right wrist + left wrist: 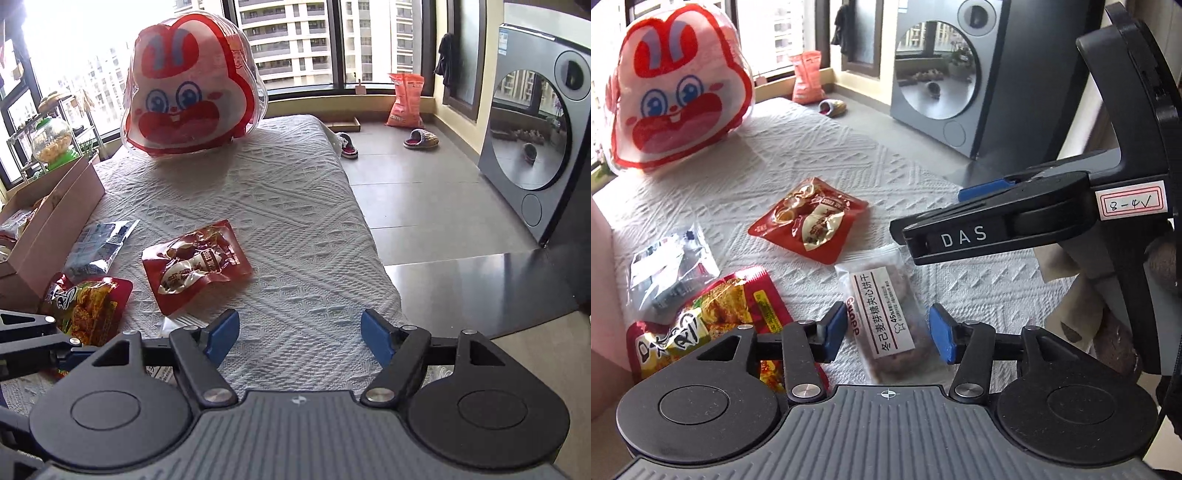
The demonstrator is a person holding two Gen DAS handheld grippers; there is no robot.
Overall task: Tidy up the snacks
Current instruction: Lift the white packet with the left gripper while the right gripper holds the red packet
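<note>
My left gripper [888, 330] is open, its blue pads on either side of a clear-wrapped biscuit packet [886, 314] with a white label, lying on the white cloth. A red snack pouch [809, 218] lies beyond it; it also shows in the right wrist view [194, 260]. A red-and-yellow snack bag [713, 325] and a silver-blue packet [670, 266] lie to the left. My right gripper [299, 338] is open and empty over bare cloth; it shows from the side in the left wrist view [923, 236]. A big rabbit-face snack bag [192, 88] stands at the table's far end.
A cardboard box [48, 221] with snacks stands along the table's left edge. The table's right edge [369, 236] drops to a tiled floor with slippers [421, 139] and an orange bag [405, 99]. A grey appliance [535, 140] stands at the right.
</note>
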